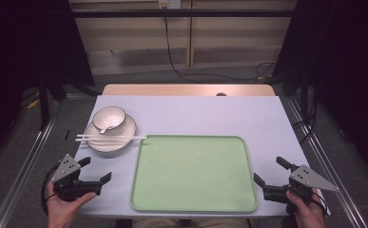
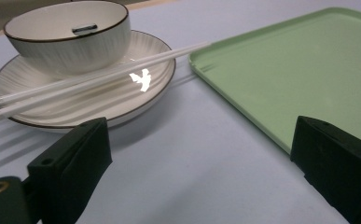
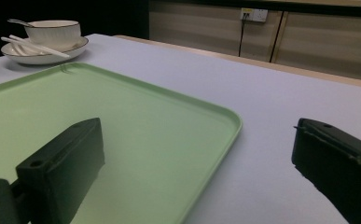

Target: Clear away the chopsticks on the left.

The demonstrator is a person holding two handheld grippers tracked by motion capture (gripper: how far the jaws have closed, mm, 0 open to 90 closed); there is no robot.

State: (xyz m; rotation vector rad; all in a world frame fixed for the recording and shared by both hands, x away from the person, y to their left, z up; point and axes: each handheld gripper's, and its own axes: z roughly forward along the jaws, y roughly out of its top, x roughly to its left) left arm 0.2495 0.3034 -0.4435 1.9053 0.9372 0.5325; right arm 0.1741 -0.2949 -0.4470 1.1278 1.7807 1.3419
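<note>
A pale green tray (image 1: 193, 173) is seen lying bare at the middle of the table (image 1: 210, 114), flanked by two hand-held grippers — the left gripper (image 1: 96, 172) near its front-left corner, the right gripper (image 1: 273, 175) just off its front-right edge. Both are held low with jaws spread wide and nothing between them. Beyond the tray's far-left corner, a bowl (image 1: 109, 118) with a spoon (image 1: 106, 127) is stacked on a plate (image 1: 126, 134), white chopsticks (image 1: 110, 138) laid across the rim — tips reaching the tray, judged set for easy pickup.
</note>
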